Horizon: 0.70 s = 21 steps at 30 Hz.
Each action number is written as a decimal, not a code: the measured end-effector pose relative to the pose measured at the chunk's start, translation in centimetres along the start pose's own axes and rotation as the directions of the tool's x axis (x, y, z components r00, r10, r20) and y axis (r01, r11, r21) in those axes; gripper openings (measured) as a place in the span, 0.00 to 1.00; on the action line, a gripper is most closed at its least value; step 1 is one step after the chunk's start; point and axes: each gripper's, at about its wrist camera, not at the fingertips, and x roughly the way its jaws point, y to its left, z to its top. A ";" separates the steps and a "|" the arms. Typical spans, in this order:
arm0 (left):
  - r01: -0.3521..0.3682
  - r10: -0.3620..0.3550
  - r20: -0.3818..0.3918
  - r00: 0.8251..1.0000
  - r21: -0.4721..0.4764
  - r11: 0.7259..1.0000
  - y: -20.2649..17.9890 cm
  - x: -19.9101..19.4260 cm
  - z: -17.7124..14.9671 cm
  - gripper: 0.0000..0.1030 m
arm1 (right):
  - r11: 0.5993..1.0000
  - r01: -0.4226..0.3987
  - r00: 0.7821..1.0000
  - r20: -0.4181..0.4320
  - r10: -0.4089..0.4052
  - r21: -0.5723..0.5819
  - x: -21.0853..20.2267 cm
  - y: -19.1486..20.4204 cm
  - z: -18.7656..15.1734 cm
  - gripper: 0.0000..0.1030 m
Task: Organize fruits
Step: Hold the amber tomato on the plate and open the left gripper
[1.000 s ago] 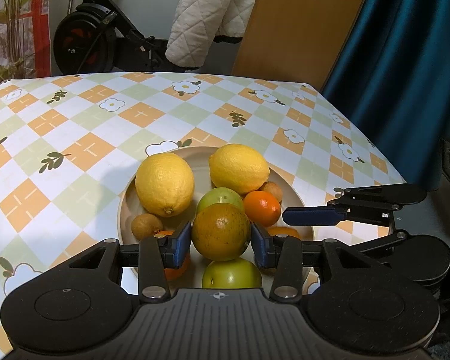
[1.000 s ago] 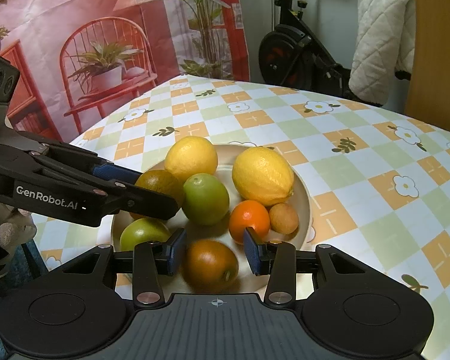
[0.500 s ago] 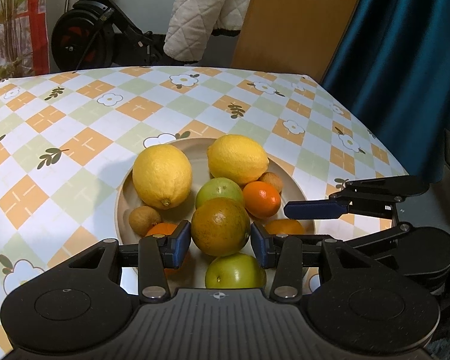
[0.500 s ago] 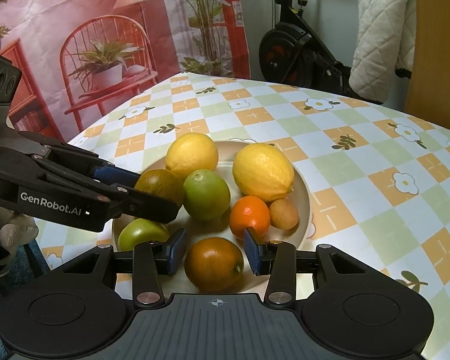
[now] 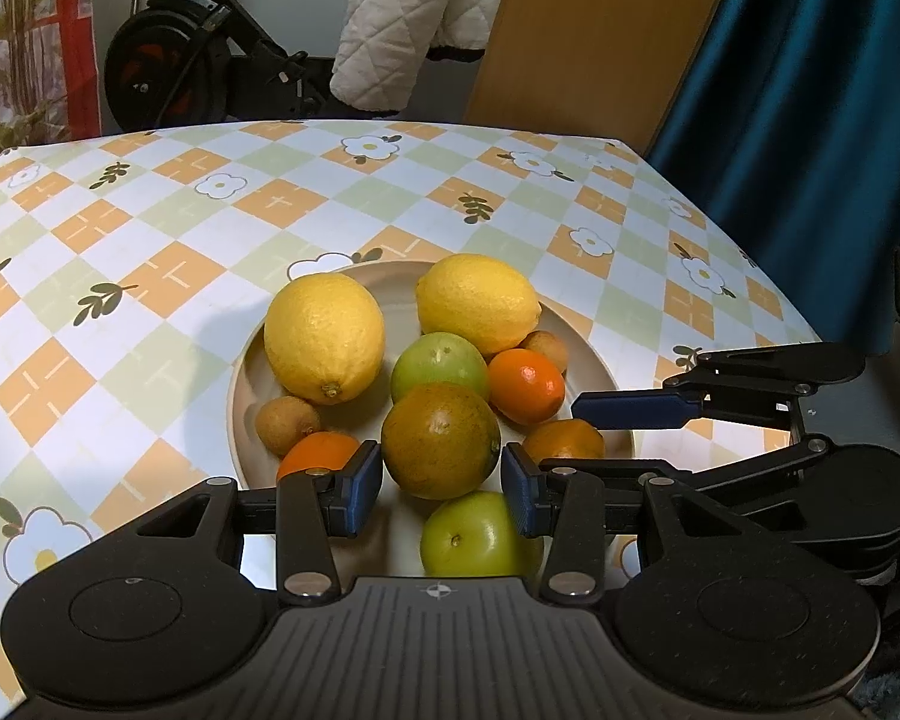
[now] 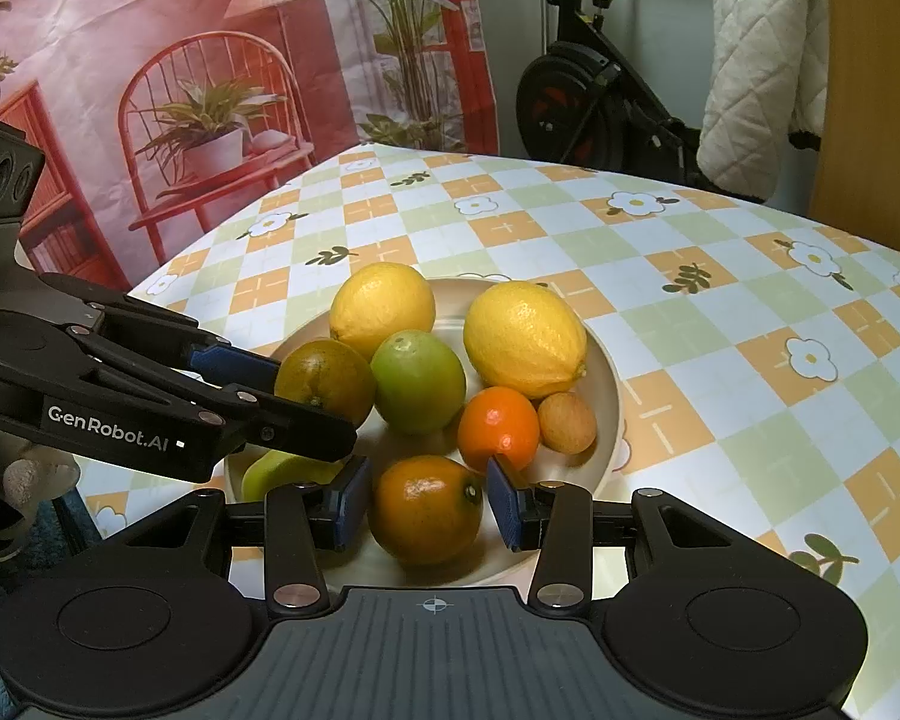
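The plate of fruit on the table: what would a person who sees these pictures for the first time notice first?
First comes the round plate heaped with fruit in the middle of the checked tablecloth, with two big yellow lemons at its far side. Next, each gripper frames one fruit between its jaws: the left gripper a dark green-orange fruit, the right gripper an orange at the plate's near edge.

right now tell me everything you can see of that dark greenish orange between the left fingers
The greenish-brown orange is round, with dull mottled peel, orange showing through dark green, and a small stem dimple on top. It sits in the beige plate among the other fruit, leaning against the green fruit behind it. The left gripper brackets it with blue pads on either side; whether they press the peel is unclear.
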 end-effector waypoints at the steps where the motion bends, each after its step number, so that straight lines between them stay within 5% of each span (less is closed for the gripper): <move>1: -0.001 0.001 0.000 1.000 -0.003 1.000 0.0 -0.1 0.0 0.44 | 1.000 0.000 1.000 0.000 0.000 0.000 0.0 0.0 0.0 0.38; 21: 0.006 -0.006 -0.012 1.000 -0.025 1.000 0.2 -0.2 0.0 0.46 | 1.000 -0.001 1.000 -0.001 0.001 0.001 0.0 0.0 0.0 0.38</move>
